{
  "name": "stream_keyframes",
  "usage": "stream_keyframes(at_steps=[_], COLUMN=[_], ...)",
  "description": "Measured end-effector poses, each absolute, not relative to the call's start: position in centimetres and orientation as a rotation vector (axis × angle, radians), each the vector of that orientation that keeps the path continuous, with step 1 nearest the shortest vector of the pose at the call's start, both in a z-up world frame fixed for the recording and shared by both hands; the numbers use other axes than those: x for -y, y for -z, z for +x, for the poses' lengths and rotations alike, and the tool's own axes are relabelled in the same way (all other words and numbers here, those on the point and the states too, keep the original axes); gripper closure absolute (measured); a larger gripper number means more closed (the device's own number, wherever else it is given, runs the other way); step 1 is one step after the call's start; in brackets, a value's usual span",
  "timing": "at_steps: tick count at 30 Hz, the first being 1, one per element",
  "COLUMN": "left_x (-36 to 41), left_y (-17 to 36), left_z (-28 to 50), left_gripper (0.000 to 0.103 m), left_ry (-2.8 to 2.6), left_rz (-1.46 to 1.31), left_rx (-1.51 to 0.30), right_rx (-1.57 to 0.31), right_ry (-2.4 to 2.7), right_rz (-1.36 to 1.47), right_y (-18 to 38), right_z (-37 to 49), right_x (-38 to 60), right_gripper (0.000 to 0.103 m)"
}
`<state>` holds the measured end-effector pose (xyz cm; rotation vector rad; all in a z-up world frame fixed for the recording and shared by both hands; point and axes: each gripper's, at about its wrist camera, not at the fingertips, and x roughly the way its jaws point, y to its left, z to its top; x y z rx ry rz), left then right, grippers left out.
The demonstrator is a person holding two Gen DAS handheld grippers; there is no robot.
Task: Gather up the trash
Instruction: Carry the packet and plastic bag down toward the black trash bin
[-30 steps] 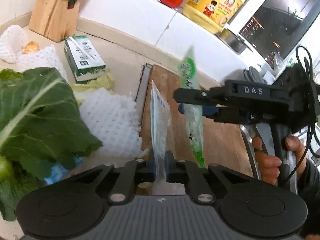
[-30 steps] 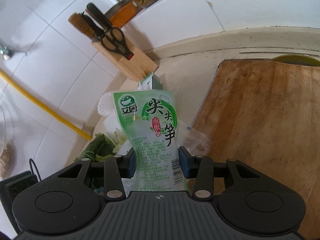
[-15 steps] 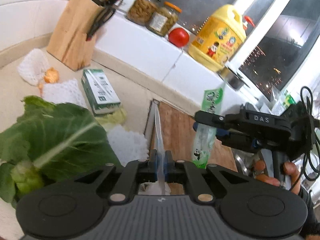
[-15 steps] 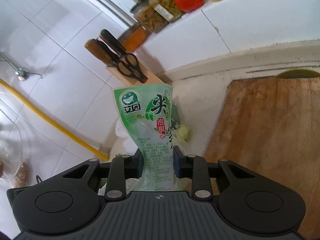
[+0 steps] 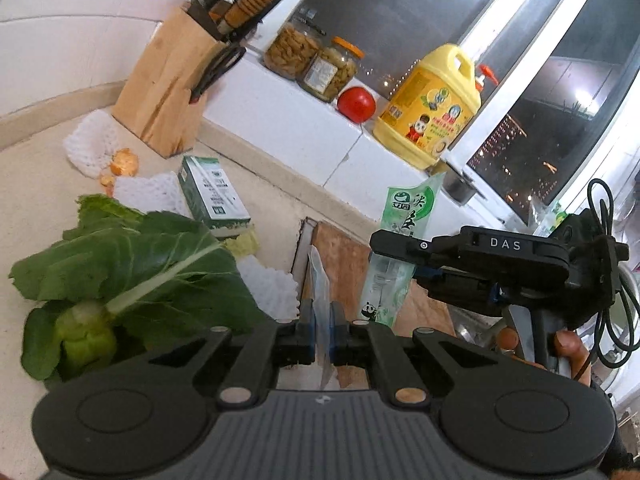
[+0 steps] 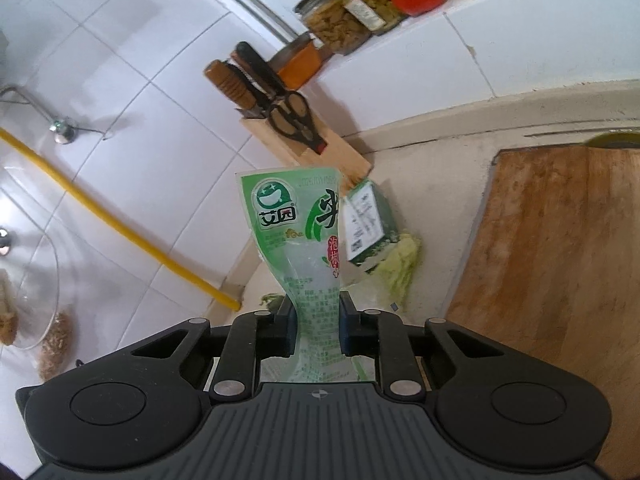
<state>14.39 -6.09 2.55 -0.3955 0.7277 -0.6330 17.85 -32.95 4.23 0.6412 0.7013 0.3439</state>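
My left gripper is shut on a thin clear plastic bag that stands edge-on between its pads, above the wooden cutting board. My right gripper pinches a green and clear snack wrapper; its jaws are still closing and the pads press the wrapper's crumpled waist. From the left wrist camera the right gripper hangs at the right with that wrapper dangling, a hand on its handle. Loose on the counter lie a green carton, white foam nets and orange peel.
A leafy green vegetable lies at the left. A wooden knife block stands by the tiled wall. Jars, a tomato and a yellow oil jug line the window ledge. A yellow pipe crosses the wall tiles.
Both grippers have risen from the counter with their wrappers. The right jaws have narrowed, squeezing the green wrapper. The left view has tilted up, showing the ledge and window.
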Motion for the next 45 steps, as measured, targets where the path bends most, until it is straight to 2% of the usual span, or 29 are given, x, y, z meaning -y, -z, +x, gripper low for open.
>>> stream_keyframes(at_steps=[18,45], left_x=[-0.9,-14.1], left_y=[-5.2,-4.4], left_z=[9.4,-2.3], left_gripper=[0.1,0.1], left_ry=[0.521,0.005], left_rz=[-0.448,-0.539], left_rx=[-0.585,-0.459], right_rx=[-0.694,-0.934], right_ry=[-0.516,-1.05], right_rz=[0.587,0.434], right_y=[-6.5,-4.7], right_z=[17.9,20.1], right_x=[25.0,3.2], right_gripper=[0.078,0.078])
